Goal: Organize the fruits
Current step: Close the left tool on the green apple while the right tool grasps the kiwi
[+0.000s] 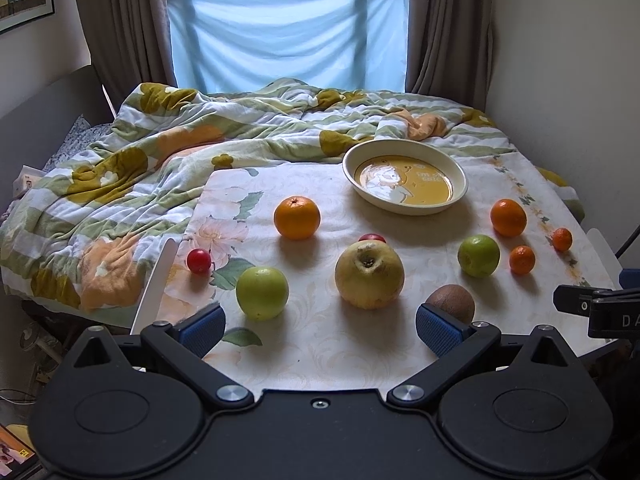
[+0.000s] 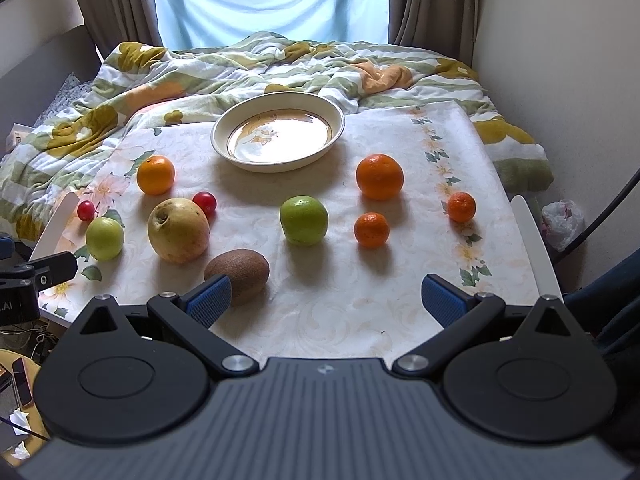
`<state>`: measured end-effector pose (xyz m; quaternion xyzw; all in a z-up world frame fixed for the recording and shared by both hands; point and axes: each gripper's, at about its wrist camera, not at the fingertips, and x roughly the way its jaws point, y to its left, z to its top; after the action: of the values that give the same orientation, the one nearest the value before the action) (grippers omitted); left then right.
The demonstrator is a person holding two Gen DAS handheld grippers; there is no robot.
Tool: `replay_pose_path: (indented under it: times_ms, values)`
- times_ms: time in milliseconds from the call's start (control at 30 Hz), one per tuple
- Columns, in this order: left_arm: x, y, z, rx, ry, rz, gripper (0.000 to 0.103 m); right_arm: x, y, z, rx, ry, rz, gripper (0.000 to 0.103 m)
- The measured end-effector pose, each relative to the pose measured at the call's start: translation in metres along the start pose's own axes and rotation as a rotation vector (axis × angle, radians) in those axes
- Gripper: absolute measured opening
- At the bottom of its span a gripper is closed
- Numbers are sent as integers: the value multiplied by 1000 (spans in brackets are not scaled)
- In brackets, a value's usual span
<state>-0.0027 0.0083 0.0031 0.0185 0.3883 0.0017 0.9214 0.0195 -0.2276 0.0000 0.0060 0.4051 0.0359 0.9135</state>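
The fruits lie scattered and untouched across the tabletop (image 2: pixel 328 304), in front of the empty dish (image 2: pixel 338 130) near its far edge. Nearest my right gripper (image 2: pixel 326 300) is the kiwi (image 2: pixel 242 270), at the near edge; it looks soft, so I'd pinch it gently across its short middle. The big yellow pomegranate (image 1: pixel 369 276) seems heaviest and wants a wide, firm hold at its widest girth. The green apples (image 2: pixel 304 220) and oranges (image 2: pixel 379 176) are round and smooth, likely to roll; the small mandarins (image 2: pixel 371 230) and cherry tomatoes (image 2: pixel 205 202) bruise easily. My left gripper (image 1: pixel 320 326) hangs spread wide over the near edge; the right too stands wide apart, holding nothing.
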Motion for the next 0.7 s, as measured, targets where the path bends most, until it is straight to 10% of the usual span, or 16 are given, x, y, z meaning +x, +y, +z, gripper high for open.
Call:
replay_pose_path:
  times_ms: [700]
  values:
    - [85, 36, -19, -51, 23, 100, 102, 70, 35, -9, -168, 25, 135, 103]
